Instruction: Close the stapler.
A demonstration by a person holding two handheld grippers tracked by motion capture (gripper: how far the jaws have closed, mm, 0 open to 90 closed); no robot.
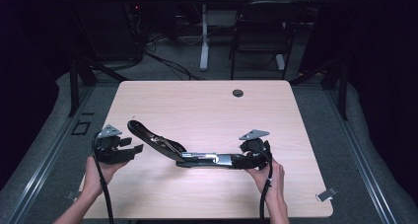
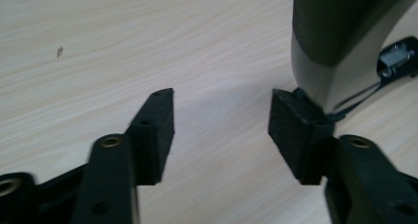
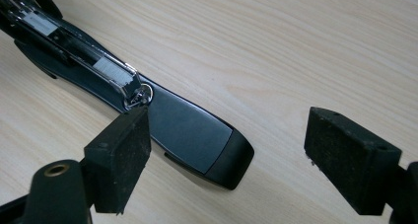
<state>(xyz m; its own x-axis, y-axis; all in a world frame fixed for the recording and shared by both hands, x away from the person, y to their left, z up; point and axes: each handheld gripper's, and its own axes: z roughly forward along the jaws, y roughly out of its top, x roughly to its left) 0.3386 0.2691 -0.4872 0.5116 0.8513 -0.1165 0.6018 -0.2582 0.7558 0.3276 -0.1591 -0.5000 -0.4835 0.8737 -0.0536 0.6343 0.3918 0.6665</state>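
A black stapler [image 1: 197,157] lies swung open on the wooden table [image 1: 207,110]. Its base with the metal staple channel [image 3: 113,71] rests flat, and its top arm [image 1: 148,134] slants up to the left. My right gripper [image 1: 242,160] is at the base's right end. Its jaws stand wide apart with the base's rounded tip [image 3: 217,150] between them, next to one pad [image 3: 123,155] and well clear of the other. My left gripper [image 1: 132,150] hovers open just left of the raised arm, whose end [image 2: 340,41] looms beside one pad [image 2: 296,130]. Nothing is between its jaws.
A round cable hole [image 1: 238,93] sits near the table's far edge. A small grey clip [image 1: 327,194] lies at the front right corner. Beyond the table stand a dark chair [image 1: 261,31] and a white desk leg [image 1: 204,36]. A tiny speck [image 2: 59,51] marks the wood.
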